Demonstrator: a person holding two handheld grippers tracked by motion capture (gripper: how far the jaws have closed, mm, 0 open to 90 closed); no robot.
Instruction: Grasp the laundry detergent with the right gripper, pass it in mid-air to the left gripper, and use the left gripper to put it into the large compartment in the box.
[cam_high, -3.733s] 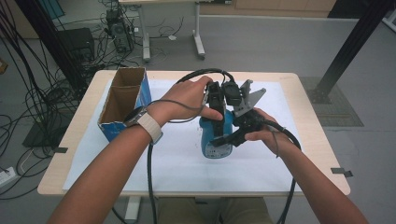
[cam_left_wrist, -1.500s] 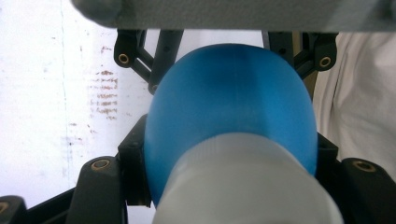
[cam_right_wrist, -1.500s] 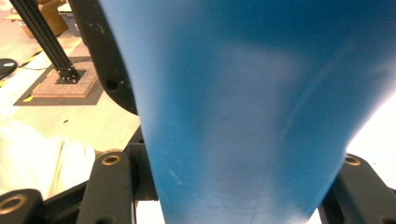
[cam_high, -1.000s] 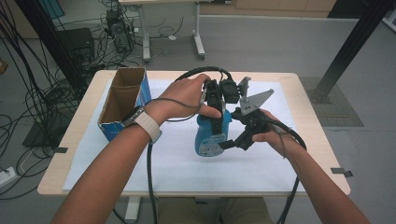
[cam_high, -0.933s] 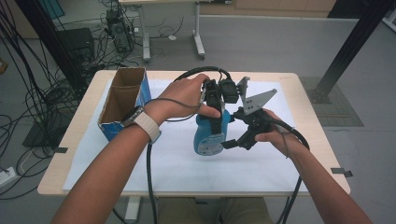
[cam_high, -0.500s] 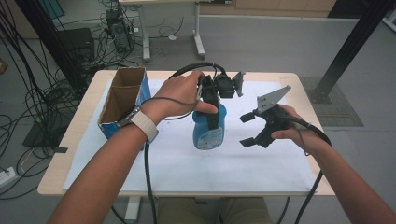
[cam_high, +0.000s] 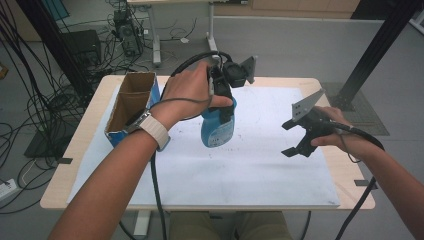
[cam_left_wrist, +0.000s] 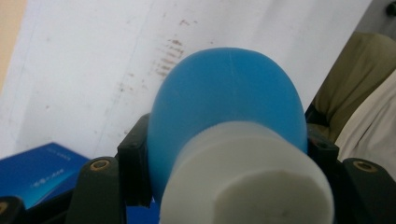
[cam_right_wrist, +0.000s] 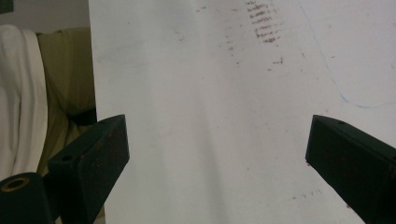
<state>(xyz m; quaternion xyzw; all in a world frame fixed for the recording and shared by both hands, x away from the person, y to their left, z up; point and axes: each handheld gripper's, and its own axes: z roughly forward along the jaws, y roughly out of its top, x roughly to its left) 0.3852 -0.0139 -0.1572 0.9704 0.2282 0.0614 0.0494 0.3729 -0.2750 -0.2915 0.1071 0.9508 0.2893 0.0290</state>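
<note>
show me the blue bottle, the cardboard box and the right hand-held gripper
blue bottle (cam_high: 218, 131), high view, on its label.
cardboard box (cam_high: 116, 133), high view, on its blue outer side.
right hand-held gripper (cam_high: 288, 138), high view, between its open jaws.

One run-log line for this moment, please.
left claw: shut on blue plastic bottle, lifted | right claw: open, empty, jaws just opening | open blue cardboard box: left on table

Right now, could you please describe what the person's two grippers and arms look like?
Both are black two-jaw tools. The left gripper and the right gripper each carry a grey three-cornered plate and trail a black cable. The jaws are blocky with brass-coloured rivets. The left wrist wears a pale-strapped watch; forearms are unsleeved.
</note>
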